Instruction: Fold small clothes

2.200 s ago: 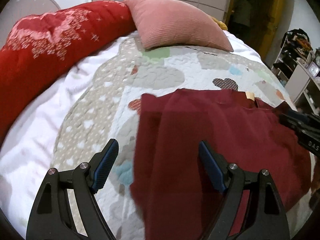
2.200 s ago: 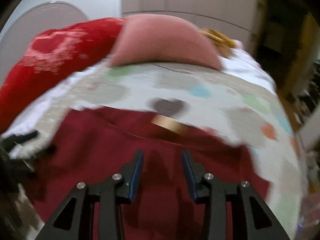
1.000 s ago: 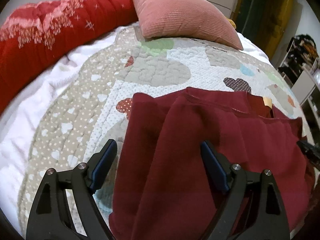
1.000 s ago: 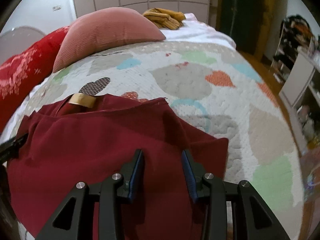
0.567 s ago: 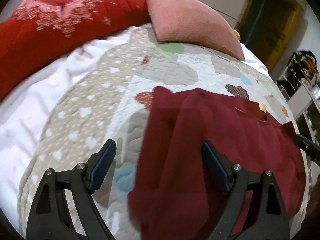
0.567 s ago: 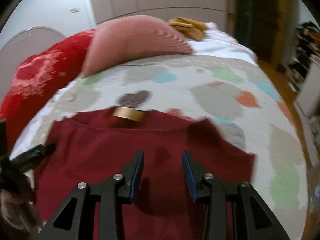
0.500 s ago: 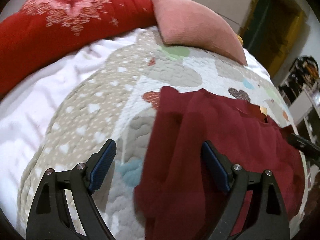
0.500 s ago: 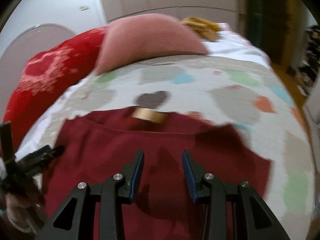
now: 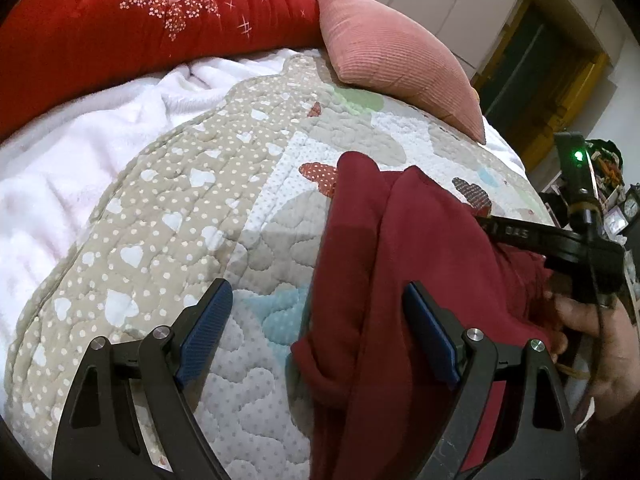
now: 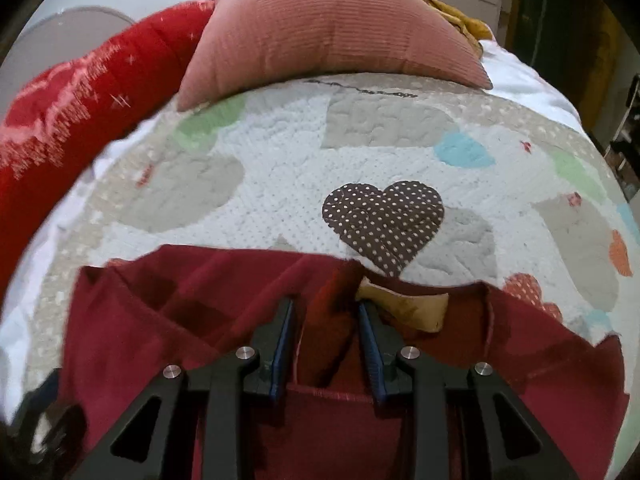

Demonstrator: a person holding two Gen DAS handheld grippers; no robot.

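A dark red garment [image 9: 420, 280] is lying bunched on a heart-patterned quilt [image 9: 180, 208] covering a bed, toward the bed's near edge. The left gripper [image 9: 316, 328] is hovering with its jaws standing wide open, the garment's rumpled left edge lying between them without either blue pad pressing on it. The right gripper [image 10: 326, 328] is reaching into the garment near its collar, beside a tan label [image 10: 404, 304]; its jaws are closing, with a raised fold of the red cloth standing between them, though the pads are not yet visibly pinching it. In the left wrist view, a person's hand [image 9: 600, 344] is holding the right gripper over the garment's right side. A pink cushion [image 10: 328, 28] and a red blanket [image 9: 140, 20] are lying along the bed's far edge, well apart from the garment.
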